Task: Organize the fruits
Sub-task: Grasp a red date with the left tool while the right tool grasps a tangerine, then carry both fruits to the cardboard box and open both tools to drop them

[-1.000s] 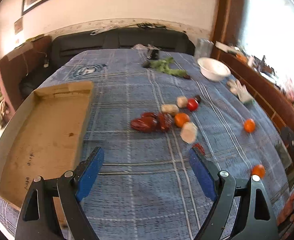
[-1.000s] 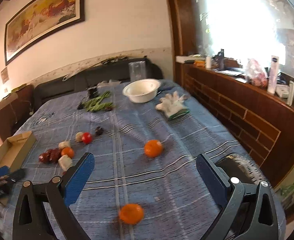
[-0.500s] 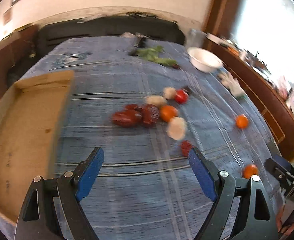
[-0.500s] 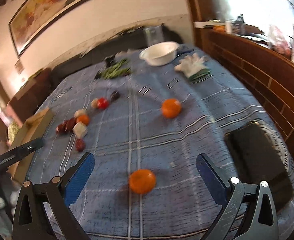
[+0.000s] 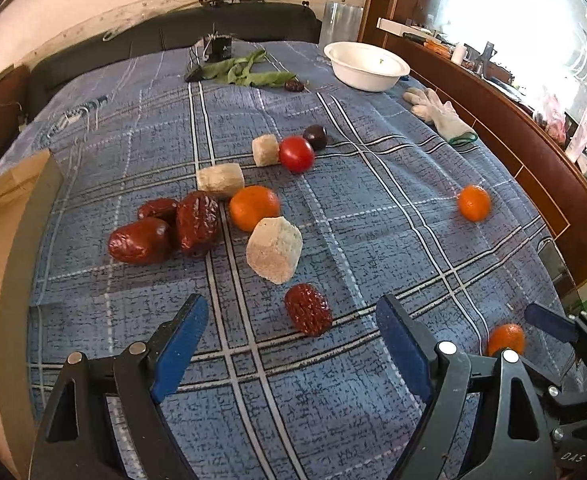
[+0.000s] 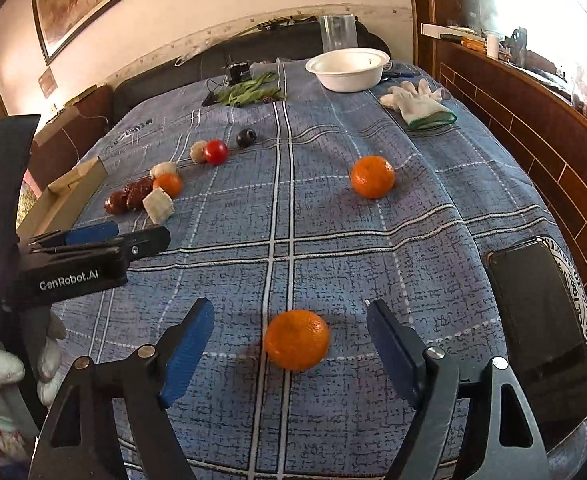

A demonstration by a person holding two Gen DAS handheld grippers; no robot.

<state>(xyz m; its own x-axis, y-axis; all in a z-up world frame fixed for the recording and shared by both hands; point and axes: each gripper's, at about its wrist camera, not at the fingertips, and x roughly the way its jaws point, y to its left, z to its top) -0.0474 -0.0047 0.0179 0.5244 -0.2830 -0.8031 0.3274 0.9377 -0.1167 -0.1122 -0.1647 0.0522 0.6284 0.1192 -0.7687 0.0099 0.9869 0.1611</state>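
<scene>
Because the nearest round orange mandarin [image 6: 296,339] lies straight ahead of the right claw [image 6: 289,350], on the line between its two blue pads and a little beyond their tips, the coming move looks to turn on a short push forward and down rather than any sideways shift. The fruit is round, so no long axis needs matching. The right claw's jaws have just been closing from their widest, yet both pads stand clear of the mandarin's sides; it is released and grasps nothing.

The left claw [image 5: 289,346] faces a wrinkled dark-red date [image 5: 308,315] that lies just beyond its tips and slightly right of its centre line, long axis running slantwise toward the right pad. Its jaws have also just narrowed a little, and nothing is touched or held. The date is the left hand's nearer target; the mandarin belongs to the right, whose claw shows at the lower right of the left view beside that same fruit.

The remaining fruit sits farther off on the blue plaid cloth-covered surface [image 5: 373,208]: three more dates [image 5: 173,226], a second mandarin [image 5: 254,207], pale blocky chunks [image 5: 274,249], a red tomato [image 5: 296,153], a dark plum [image 5: 315,136], and a third mandarin [image 6: 372,176] well apart. A flat brown cardboard tray [image 5: 5,240] lies along the left edge, a white bowl [image 6: 348,69] at the far end.
</scene>
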